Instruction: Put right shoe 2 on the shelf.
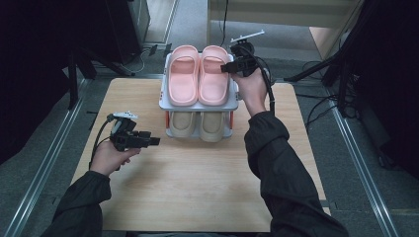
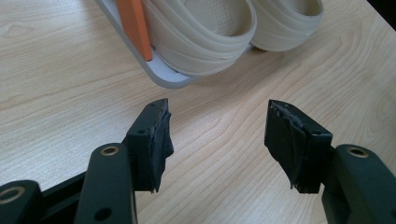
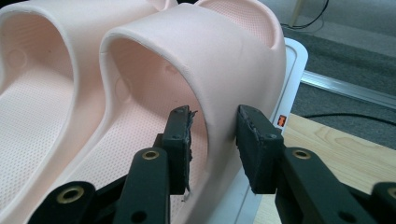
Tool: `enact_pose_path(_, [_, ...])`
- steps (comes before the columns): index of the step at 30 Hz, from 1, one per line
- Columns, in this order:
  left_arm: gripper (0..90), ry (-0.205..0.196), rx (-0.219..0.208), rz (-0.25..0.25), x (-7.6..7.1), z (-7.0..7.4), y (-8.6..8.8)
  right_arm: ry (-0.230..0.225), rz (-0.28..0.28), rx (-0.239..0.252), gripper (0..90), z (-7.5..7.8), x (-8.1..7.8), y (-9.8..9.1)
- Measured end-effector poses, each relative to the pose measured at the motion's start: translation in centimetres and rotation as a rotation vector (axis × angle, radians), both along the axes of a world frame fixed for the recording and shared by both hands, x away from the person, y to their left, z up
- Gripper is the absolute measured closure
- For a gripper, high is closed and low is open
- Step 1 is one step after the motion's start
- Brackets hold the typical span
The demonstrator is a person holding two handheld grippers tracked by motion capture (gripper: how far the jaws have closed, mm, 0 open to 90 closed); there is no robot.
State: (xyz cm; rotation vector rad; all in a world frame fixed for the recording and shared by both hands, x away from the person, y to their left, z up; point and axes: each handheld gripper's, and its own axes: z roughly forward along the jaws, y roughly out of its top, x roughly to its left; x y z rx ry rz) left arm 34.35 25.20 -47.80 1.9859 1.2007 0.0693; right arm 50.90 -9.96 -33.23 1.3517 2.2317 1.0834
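The right hand-held gripper (image 3: 212,122), jaws straddling the right pink slipper's (image 1: 213,74) strap but seemingly loosened, sits nearer; the left hand-held gripper (image 2: 217,128) gapes empty.

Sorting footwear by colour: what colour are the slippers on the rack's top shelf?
Pink slippers, clearest in the high view.

Two pink slippers (image 1: 198,74), seemingly two beige slippers (image 1: 197,124), one rack (image 1: 165,101).

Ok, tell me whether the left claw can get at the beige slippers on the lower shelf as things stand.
Probably yes. The left claw stands open over bare table, and the beige slippers lie just ahead on the lower shelf, with nothing between.
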Motion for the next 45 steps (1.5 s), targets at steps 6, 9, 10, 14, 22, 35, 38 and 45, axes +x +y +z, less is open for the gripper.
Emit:
enact_pose_path(6, [40.7,0.003,-0.009,0.005,0.1,0.0,0.1,-0.011,0.027,0.017,62.1,-0.2,-0.3,-0.6])
enact_pose_path(9, [40.7,0.008,-0.012,0.009,0.1,0.0,0.2,-0.013,0.039,0.034,61.7,-0.4,-0.7,-1.1])
enact_pose_path(10, [40.7,0.008,-0.015,0.013,0.1,0.0,0.2,-0.011,0.042,0.041,61.5,-0.4,-0.9,-1.3])
enact_pose_path(14, [40.7,0.003,-0.015,0.014,0.0,0.1,0.1,-0.027,0.066,0.045,62.6,-0.2,-2.1,-2.1])
enact_pose_path(22, [40.6,-0.001,-0.014,0.013,0.0,0.1,0.1,-0.036,0.113,0.079,66.4,-1.0,-4.7,-3.4])
enact_pose_path(35, [40.4,0.004,-0.018,0.013,0.2,0.0,-0.2,-0.043,0.170,0.107,65.1,-2.5,-9.5,-5.5])
enact_pose_path(38, [40.3,0.012,-0.009,0.008,0.3,0.0,-0.3,-0.041,0.181,0.118,64.4,-2.9,-10.4,-5.9])
enact_pose_path(45, [39.0,-0.002,0.008,-0.007,0.0,0.3,-0.8,-0.043,0.188,0.116,63.0,-5.2,-12.6,-6.8])
